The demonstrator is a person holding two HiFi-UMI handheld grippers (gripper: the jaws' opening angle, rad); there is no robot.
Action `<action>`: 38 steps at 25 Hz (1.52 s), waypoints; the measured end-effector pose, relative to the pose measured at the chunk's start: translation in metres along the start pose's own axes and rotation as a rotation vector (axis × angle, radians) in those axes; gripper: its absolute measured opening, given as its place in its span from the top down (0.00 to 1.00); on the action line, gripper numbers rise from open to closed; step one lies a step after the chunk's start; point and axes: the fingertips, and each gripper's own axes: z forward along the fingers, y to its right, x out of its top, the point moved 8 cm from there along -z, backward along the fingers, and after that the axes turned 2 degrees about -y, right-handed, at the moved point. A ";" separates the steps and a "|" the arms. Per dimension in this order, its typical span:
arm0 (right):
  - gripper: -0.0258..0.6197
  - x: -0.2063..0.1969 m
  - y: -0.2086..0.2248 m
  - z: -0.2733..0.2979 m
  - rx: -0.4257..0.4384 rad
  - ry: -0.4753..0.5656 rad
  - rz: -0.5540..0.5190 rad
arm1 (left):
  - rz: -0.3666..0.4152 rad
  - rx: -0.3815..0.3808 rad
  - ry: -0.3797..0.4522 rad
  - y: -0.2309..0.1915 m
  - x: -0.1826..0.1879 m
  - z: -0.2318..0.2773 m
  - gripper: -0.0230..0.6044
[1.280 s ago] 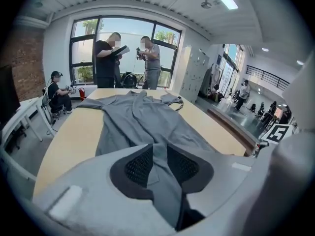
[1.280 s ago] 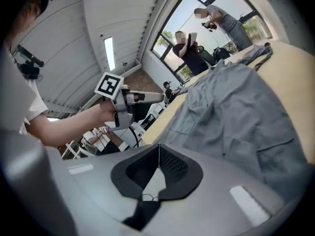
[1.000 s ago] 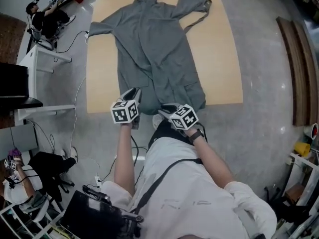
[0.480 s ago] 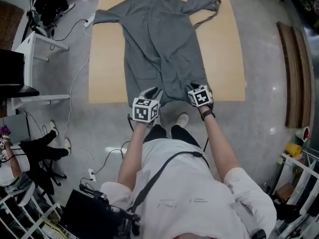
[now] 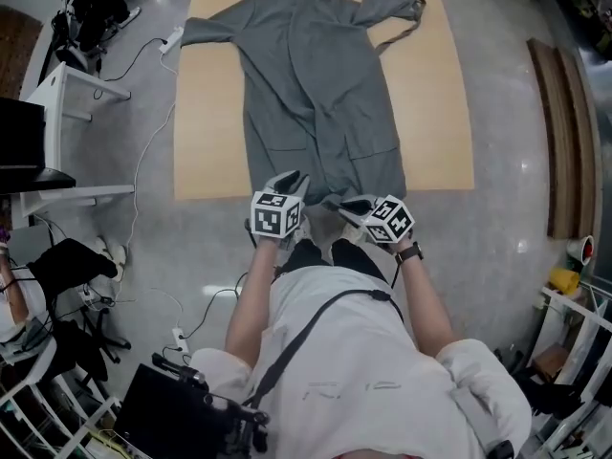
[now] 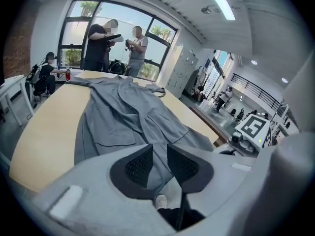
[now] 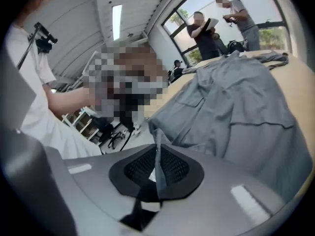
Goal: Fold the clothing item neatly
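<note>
A long grey coat [image 5: 316,84] lies spread on the wooden table [image 5: 210,113], collar at the far end and hem at the near edge. My left gripper [image 5: 292,182] hovers at the hem's left part. In the left gripper view its jaws [image 6: 158,149] stand apart, the coat [image 6: 123,112] showing through the gap, the pads not pressing on it. My right gripper [image 5: 356,206] is just off the table's near edge. Its jaws are closing, and a thin fold of the hem [image 7: 158,156] is pinched between the pads, with the coat [image 7: 236,107] stretching away beyond.
Two people [image 6: 106,43] stand by the windows at the table's far end. A power strip and cables [image 5: 172,41] lie on the floor at the left, by a white desk [image 5: 57,103]. A wooden bench [image 5: 564,132] runs along the right.
The right gripper has come off the hem's right corner, toward me and to the left, with hem fabric in it. The left gripper has stayed at the hem.
</note>
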 end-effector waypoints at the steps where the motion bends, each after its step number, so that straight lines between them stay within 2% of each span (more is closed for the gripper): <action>1: 0.91 -0.009 -0.006 0.009 0.024 -0.043 -0.008 | 0.004 -0.001 -0.003 -0.002 -0.001 -0.001 0.81; 4: 0.91 -0.038 -0.010 0.036 0.045 -0.158 0.037 | 0.005 0.001 -0.010 -0.005 -0.002 -0.003 0.81; 7: 0.90 -0.070 0.003 0.056 -0.040 -0.252 0.116 | -0.006 -0.002 -0.021 -0.006 -0.007 -0.002 0.81; 9: 0.81 -0.080 0.006 0.060 -0.073 -0.241 0.152 | -0.005 -0.006 -0.027 -0.006 -0.013 -0.002 0.81; 10: 0.75 -0.078 0.003 0.059 -0.068 -0.215 0.159 | -0.005 -0.008 -0.028 -0.007 -0.015 -0.003 0.81; 13: 0.74 -0.061 -0.005 0.049 -0.071 -0.112 0.134 | -0.014 -0.011 -0.029 -0.007 -0.022 -0.005 0.81; 17: 0.75 -0.020 0.007 0.032 -0.210 0.022 0.093 | -0.011 -0.017 -0.011 -0.008 -0.022 -0.012 0.81; 19: 0.76 0.004 0.014 0.029 -0.245 0.069 0.086 | -0.008 -0.012 0.012 -0.011 -0.018 -0.017 0.81; 21: 0.79 0.026 0.014 0.023 -0.258 0.121 0.065 | -0.003 -0.006 0.043 -0.012 -0.012 -0.023 0.81; 25: 0.91 0.071 -0.004 0.010 -0.288 0.259 0.002 | 0.020 0.004 0.138 -0.018 0.004 -0.044 0.81; 27: 0.95 0.096 -0.010 0.006 -0.302 0.319 -0.026 | 0.033 0.014 0.184 -0.025 0.015 -0.054 0.88; 34: 0.95 0.164 -0.038 -0.020 -0.347 0.483 -0.088 | 0.063 0.022 0.304 -0.039 0.039 -0.089 0.96; 38: 0.95 0.177 -0.052 -0.037 -0.366 0.551 -0.085 | 0.074 -0.008 0.336 -0.037 0.045 -0.097 0.96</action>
